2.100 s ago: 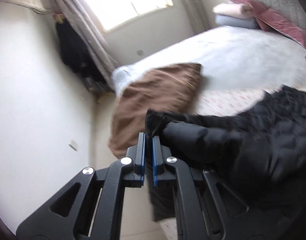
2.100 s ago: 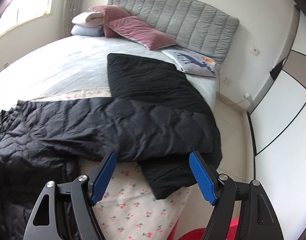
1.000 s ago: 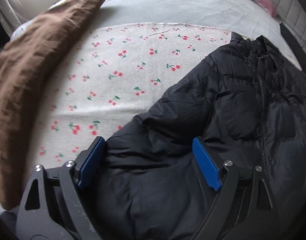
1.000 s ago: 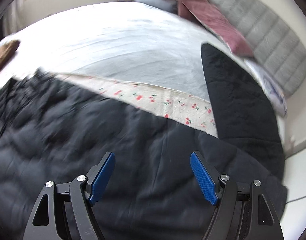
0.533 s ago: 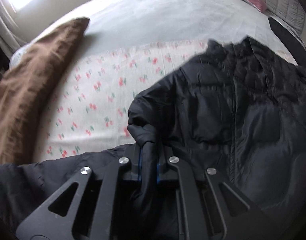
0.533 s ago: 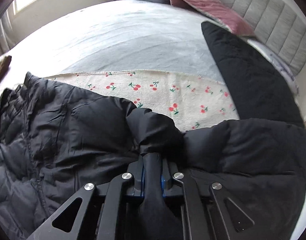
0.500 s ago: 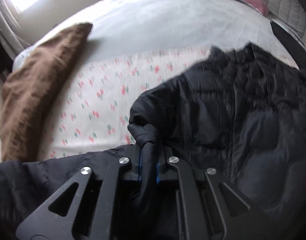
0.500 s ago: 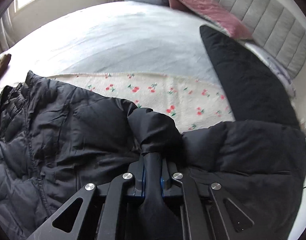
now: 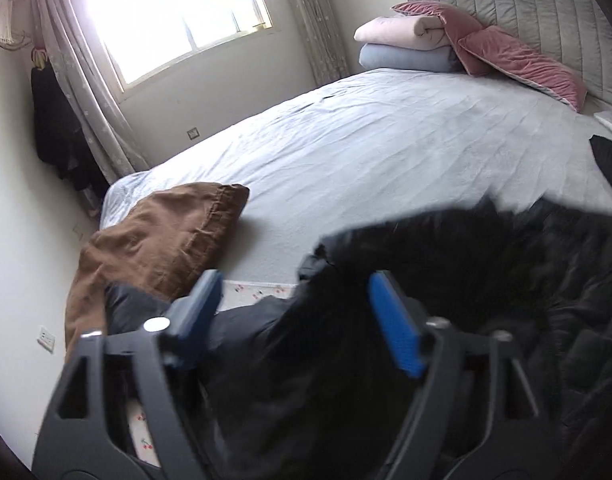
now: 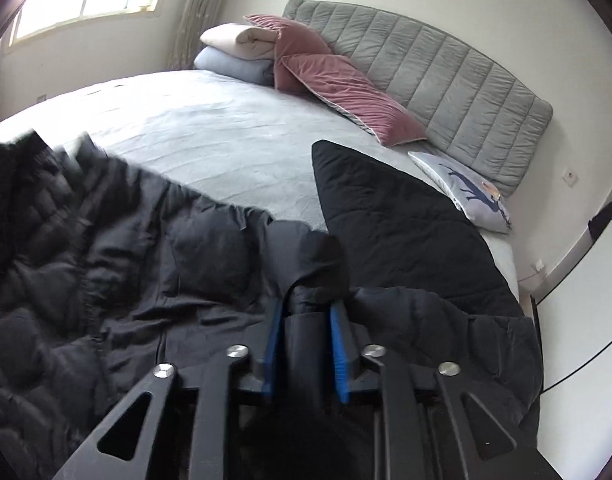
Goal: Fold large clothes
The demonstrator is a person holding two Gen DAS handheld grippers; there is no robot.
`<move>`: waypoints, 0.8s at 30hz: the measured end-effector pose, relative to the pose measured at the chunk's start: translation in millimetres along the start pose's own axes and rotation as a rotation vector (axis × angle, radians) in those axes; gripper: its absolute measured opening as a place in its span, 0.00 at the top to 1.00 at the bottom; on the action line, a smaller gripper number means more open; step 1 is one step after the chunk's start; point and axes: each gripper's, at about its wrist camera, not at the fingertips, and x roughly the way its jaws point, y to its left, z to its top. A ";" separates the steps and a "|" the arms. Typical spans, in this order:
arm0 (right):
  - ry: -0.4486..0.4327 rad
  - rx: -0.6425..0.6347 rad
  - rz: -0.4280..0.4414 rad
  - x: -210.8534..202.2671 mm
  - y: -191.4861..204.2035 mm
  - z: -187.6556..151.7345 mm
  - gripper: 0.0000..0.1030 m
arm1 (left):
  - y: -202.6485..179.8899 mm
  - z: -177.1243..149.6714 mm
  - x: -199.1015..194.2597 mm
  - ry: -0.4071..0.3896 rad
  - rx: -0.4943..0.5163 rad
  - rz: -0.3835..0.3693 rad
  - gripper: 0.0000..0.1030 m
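A black puffer jacket [image 10: 86, 280] lies bunched across the foot of the bed [image 9: 385, 152], over a strip of cherry-print sheet [image 9: 258, 290] and the pale blue cover. My right gripper [image 10: 306, 344] has a fold of the jacket bulging up between its blue pads [image 10: 339, 352], which are parting as I watch; the cloth still fills the narrow gap and touches both. My left gripper [image 9: 302, 320] is spreading too, its fingers wide apart above the jacket, with cloth lying below and between them but pinched by neither. A brown cushion [image 9: 158, 240] sits just left of the jacket at the bed's corner. A black quilt [image 10: 401, 232] lies to the right. Pink pillows [image 10: 337, 92] and folded blankets [image 10: 238, 52] rest against the grey headboard [image 10: 445, 92]; a window [image 9: 174, 12] glows beyond.
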 end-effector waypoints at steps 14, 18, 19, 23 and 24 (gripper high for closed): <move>0.092 -0.020 0.268 -123.0 -16.8 -52.7 0.31 | 32.6 -87.3 -99.5 0.186 0.073 -0.226 0.14; 0.132 0.028 0.338 -161.7 -32.5 -74.4 0.30 | 54.8 -114.4 -132.7 0.220 0.034 -0.291 0.07; 0.137 0.033 0.348 -169.7 -35.7 -80.0 0.29 | 59.4 -120.8 -139.3 0.227 0.029 -0.296 0.06; 0.146 0.034 0.366 -202.7 -50.1 -100.9 0.25 | 79.6 -147.0 -164.0 0.278 0.023 -0.298 0.06; 0.145 0.033 0.371 -210.8 -53.2 -106.7 0.24 | 84.1 -151.5 -168.6 0.289 0.019 -0.298 0.06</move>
